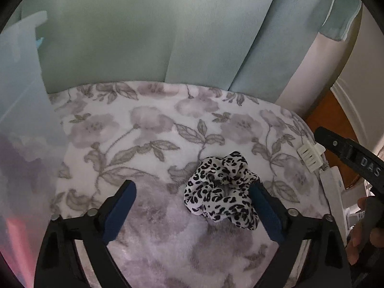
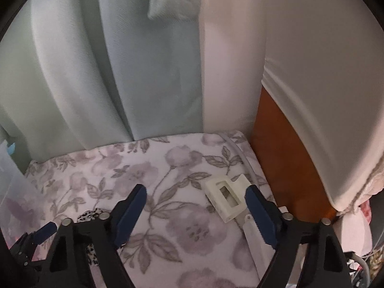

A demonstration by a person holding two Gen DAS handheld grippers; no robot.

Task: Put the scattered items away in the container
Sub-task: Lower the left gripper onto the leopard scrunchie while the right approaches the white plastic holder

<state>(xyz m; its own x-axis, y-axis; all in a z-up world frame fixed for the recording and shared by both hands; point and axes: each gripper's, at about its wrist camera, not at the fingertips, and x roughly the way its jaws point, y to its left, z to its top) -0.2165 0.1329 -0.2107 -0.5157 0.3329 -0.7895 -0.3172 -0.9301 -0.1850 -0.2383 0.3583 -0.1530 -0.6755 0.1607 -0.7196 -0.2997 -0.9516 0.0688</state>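
Spreading both grippers wide and empty over the floral blanket [image 1: 148,129], we hold the left gripper [image 1: 192,206] with the leopard scrunchie [image 1: 220,192] against one finger and the right gripper [image 2: 195,206] beside the cream clip [image 2: 225,196] near the blanket's right edge, so an off-centre squeeze may snag fabric or nudge the clip off.

Left gripper [image 1: 192,206] low over a floral plush blanket [image 1: 148,129], blue-padded jaws spread wide. Black-and-white leopard-print fabric scrunchie [image 1: 220,192] lies on the blanket, against the inner face of the right-hand finger, well apart from the other. Translucent plastic container [image 1: 21,110] at far left, blurred. Cream plastic hair claw clip [image 1: 310,154] near the blanket's right edge. Pale green curtain [image 1: 134,36] hangs behind. Right gripper [image 1: 352,158] enters at right edge.
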